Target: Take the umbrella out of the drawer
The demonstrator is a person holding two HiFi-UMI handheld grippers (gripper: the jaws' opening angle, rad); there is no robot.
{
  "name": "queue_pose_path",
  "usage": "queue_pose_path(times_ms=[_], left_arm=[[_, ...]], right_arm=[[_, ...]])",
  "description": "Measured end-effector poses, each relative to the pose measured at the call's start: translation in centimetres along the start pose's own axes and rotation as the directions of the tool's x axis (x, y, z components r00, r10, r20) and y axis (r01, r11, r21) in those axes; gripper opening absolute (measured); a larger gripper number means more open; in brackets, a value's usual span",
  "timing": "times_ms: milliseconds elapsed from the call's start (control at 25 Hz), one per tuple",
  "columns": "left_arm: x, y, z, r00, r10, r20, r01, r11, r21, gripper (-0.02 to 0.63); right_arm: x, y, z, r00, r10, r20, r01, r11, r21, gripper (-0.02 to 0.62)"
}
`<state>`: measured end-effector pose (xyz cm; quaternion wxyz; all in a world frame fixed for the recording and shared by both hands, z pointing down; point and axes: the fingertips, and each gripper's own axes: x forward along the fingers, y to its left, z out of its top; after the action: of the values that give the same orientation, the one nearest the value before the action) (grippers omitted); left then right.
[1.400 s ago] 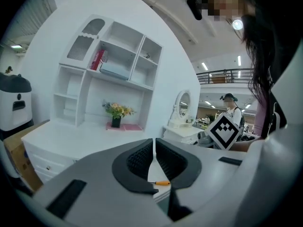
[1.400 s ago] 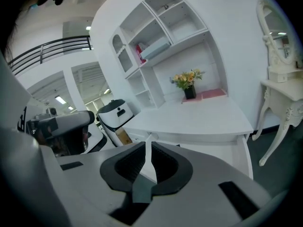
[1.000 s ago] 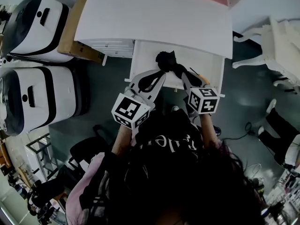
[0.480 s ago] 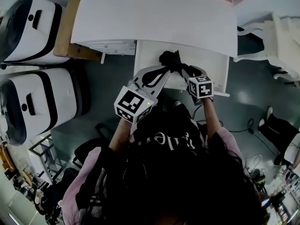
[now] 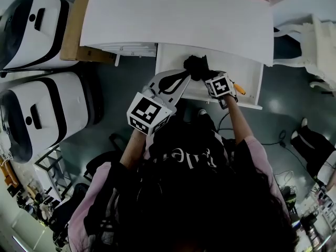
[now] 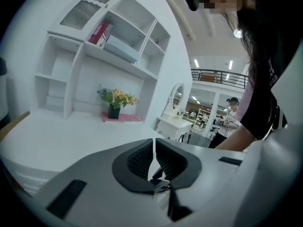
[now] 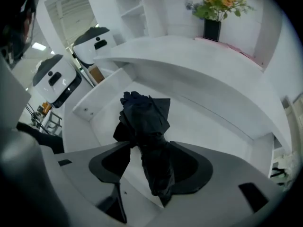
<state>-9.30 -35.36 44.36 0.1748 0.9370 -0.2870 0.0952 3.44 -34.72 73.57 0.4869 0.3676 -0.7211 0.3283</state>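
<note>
**Left gripper** (image 5: 182, 79): nearest item, at the drawer's left front corner. Its jaws are pressed together with only a slit between them and nothing in them. It sits much where it was a second ago and takes no part in the grasp.

**Right gripper** (image 7: 150, 145): over the last second it has advanced from the drawer's front lip into the drawer. Its jaws are narrowed on the umbrella's wrapped body. The right pad lies flat against the fabric; the left pad meets it only near the tip.

**Umbrella** (image 7: 143, 110): black, folded, with loose canopy bunched at the far end. It is still over the open drawer, projecting forward from the right gripper. Whether its far end rests on the drawer floor cannot be told.

**Drawer** (image 5: 253, 73): white, pulled open beneath the desk edge. An orange-tipped piece (image 5: 239, 88) lies just beside the right gripper.

**Desk** (image 5: 173, 14): white top, with a flower vase (image 7: 212, 29) at the back.

**Assessment**: the reach is complete and the grip appears made, but the umbrella is not yet out. Lifting it clear is judged the remaining step. The uneven pad contact may let the fabric slip.
</note>
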Motion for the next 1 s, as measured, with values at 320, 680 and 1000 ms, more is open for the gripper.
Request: queue_pose_path(times_ms=[320, 680, 1000], left_arm=[[0.3, 1.6, -1.0, 0.999, 0.014, -0.039, -0.014, 1.0, -0.003, 0.025], [0.9, 2.2, -1.5, 0.996, 0.059, -0.065, -0.06, 0.998, -0.015, 0.025], [0.6, 1.5, -2.8, 0.993, 0.078, -0.086, -0.081, 0.996, -0.032, 0.025]], right_arm=[[3.9, 0.0, -0.1, 0.989, -0.07, -0.133, 0.03, 0.96, -0.279, 0.267], [6.7, -0.9, -1.0, 0.98, -0.093, -0.174, 0.026, 0.935, -0.355, 0.279], [6.6, -0.9, -0.7, 0.981, -0.055, -0.185, -0.013, 0.937, -0.349, 0.281]])
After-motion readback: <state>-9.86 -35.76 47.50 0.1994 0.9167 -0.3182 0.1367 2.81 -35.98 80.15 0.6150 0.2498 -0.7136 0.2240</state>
